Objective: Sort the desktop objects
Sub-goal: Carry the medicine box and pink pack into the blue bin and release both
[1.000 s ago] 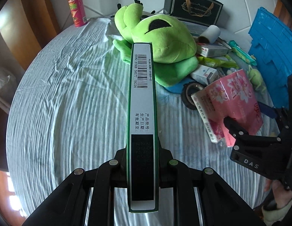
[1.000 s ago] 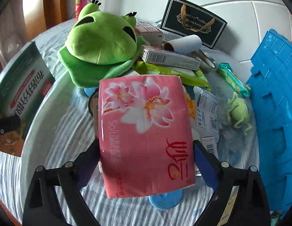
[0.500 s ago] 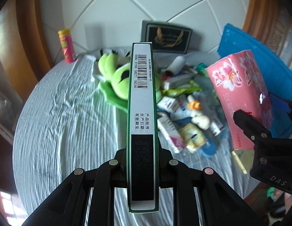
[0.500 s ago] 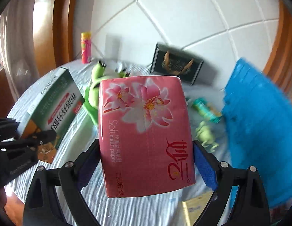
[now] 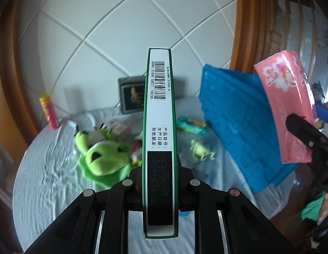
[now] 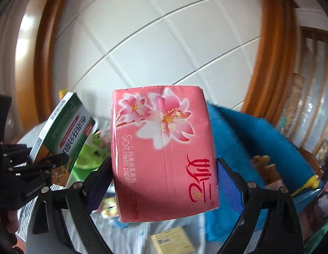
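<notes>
— What is held in each gripper?

— The green box [image 5: 159, 139] is clamped edge-up in the left gripper [image 5: 160, 182]; the pink tissue pack [image 6: 164, 154] is pinched by the right gripper [image 6: 164, 182]. Both are carried above the cloth-covered table [image 5: 49, 169], near the blue crate [image 5: 238, 131] at its right edge.

— How should the carry be done?

— The grips should be kept firm and the soft pack not crushed (its wrapper yields easily).

— Any writing?

— "Soft clean paper" is read on the pack; "83062 57008 58577 18036" beside the box's barcode.
</notes>
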`<state>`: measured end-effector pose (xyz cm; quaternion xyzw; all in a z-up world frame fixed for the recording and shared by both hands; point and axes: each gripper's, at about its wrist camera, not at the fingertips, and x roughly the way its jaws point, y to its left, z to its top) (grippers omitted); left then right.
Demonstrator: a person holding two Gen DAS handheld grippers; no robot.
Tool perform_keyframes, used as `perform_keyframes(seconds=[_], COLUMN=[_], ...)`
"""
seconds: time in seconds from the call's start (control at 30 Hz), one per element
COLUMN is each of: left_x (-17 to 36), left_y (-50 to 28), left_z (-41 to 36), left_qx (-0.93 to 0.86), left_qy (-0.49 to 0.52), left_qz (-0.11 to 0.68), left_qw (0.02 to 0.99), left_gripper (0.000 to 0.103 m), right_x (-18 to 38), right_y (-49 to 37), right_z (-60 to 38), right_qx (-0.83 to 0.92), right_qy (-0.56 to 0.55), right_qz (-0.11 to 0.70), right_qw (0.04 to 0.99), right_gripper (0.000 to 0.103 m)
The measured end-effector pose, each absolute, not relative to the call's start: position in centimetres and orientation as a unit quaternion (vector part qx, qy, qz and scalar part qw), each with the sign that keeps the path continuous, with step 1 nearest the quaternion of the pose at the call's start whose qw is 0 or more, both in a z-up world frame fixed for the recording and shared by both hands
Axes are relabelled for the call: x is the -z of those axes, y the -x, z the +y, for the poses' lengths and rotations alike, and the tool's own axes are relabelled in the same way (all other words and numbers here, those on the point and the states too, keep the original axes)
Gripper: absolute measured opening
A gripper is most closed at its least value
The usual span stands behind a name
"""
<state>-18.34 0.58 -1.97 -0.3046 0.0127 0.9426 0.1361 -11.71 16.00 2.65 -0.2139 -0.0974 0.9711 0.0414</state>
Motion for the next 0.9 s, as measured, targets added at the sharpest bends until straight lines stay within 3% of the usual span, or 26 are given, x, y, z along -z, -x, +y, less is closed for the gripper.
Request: perform_keyframes(seconds=[0.3,0.63,0.9], left_x=[-4.5,-4.2,-0.4], left_y=[18.3,19.1,20.6], left_z=[18.4,37.9,43.9], left_qx=[-0.957,-0.934,-0.914], left_qy=[0.236,0.284,0.343], left_qz=[0.012,0.041,0.06], left_qw=[0.166,0.211,0.207], left_gripper=[0.019,0.019,0.019], right_x=[-7.4,-5.8,-2.2], right_y=[9.0,9.2,11.4], right_z=[33.3,50.5,56.3], right_qx=[-0.979,-0.968,-0.958], right_qy=[0.156,0.223,0.266], right_qz=[-0.088,-0.057,-0.032], right_qw=[0.094,0.101,0.101], right_gripper=[0.094,0.094,0.094])
